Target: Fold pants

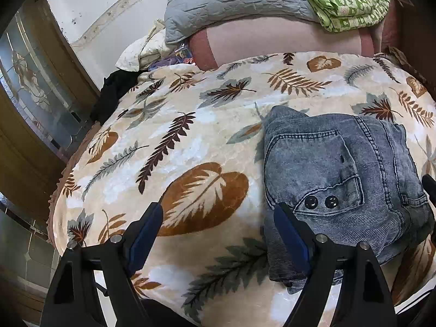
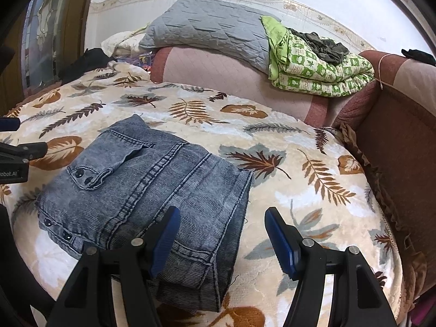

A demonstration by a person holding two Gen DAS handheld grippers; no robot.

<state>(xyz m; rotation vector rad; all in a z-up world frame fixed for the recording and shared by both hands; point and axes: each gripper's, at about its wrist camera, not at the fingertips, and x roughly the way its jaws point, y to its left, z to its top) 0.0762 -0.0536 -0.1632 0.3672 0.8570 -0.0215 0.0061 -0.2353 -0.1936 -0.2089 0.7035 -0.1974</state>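
Note:
Grey-blue denim pants [image 1: 340, 179] lie folded into a compact square on the leaf-print blanket [image 1: 190, 141]; a back pocket with two dark buttons faces up. My left gripper [image 1: 218, 218] is open and empty, its right finger at the pants' left edge. The pants also show in the right wrist view [image 2: 147, 190]. My right gripper [image 2: 222, 229] is open and empty, its left finger over the pants' near right corner. The left gripper's tips [image 2: 16, 136] show at the far left of the right wrist view.
A grey quilted pillow [image 2: 207, 30] and a folded green patterned quilt [image 2: 321, 70] rest on the pink headboard cushion [image 2: 218, 73]. A brown padded side rail [image 2: 397, 141] runs along the right. Dark clothing [image 1: 114, 95] lies at the bed's far left by a wooden door.

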